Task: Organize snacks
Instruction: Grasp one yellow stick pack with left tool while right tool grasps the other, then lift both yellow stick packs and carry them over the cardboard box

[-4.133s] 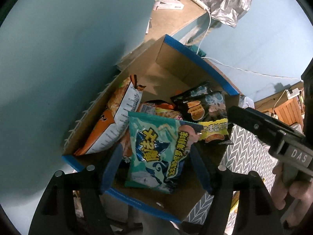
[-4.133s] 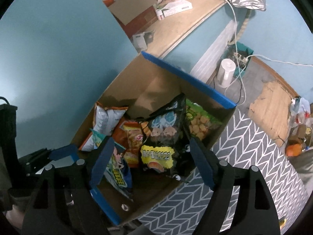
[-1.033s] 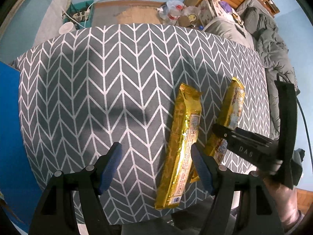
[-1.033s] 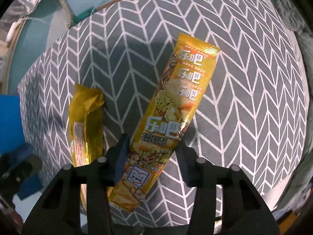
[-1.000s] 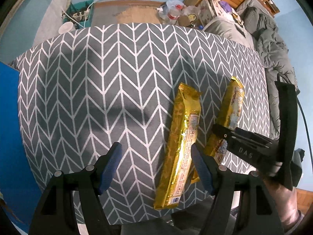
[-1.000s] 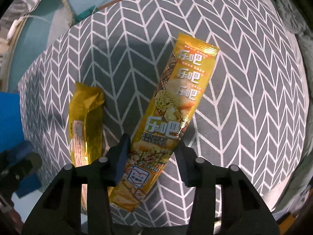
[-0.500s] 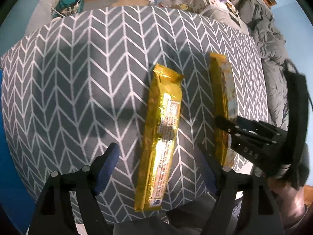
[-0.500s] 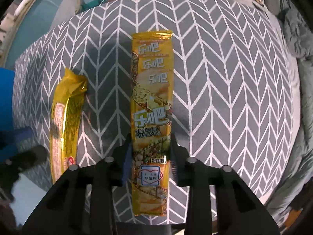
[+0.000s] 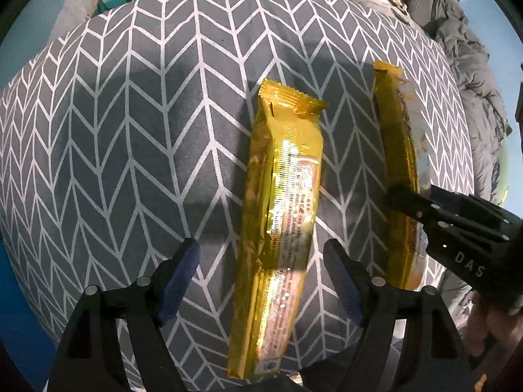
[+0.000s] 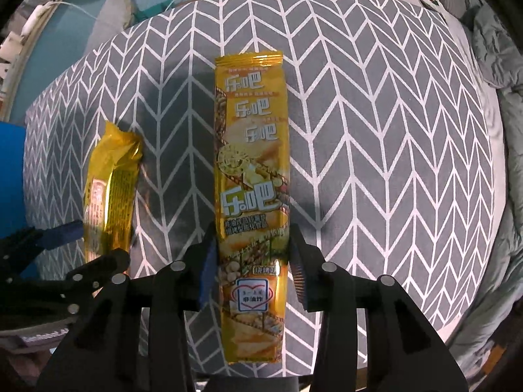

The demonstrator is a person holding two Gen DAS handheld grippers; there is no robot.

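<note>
Two long yellow snack packs lie side by side on a grey herringbone tablecloth (image 9: 114,130). The foil pack (image 9: 281,196), printed back up, lies lengthwise between the fingers of my left gripper (image 9: 261,261). That gripper is open and points down over the pack, its blue pads clear of the pack's sides. My right gripper (image 10: 251,248) is shut on the lower part of the other pack (image 10: 251,150), which shows its printed front. In the right wrist view the foil pack (image 10: 111,189) sits to the left, with the left gripper (image 10: 88,248) around it.
A blue box edge (image 10: 9,163) shows at the far left. The tablecloth's near edge runs just below both packs. Grey bedding (image 9: 457,32) and clutter lie beyond the far right corner. A hand (image 9: 490,326) holds the right gripper's handle.
My left gripper has come down and shifted over the foil pack, which now sits between its fingers. The right gripper stayed shut on its pack, which turned from slanted to straight in its view.
</note>
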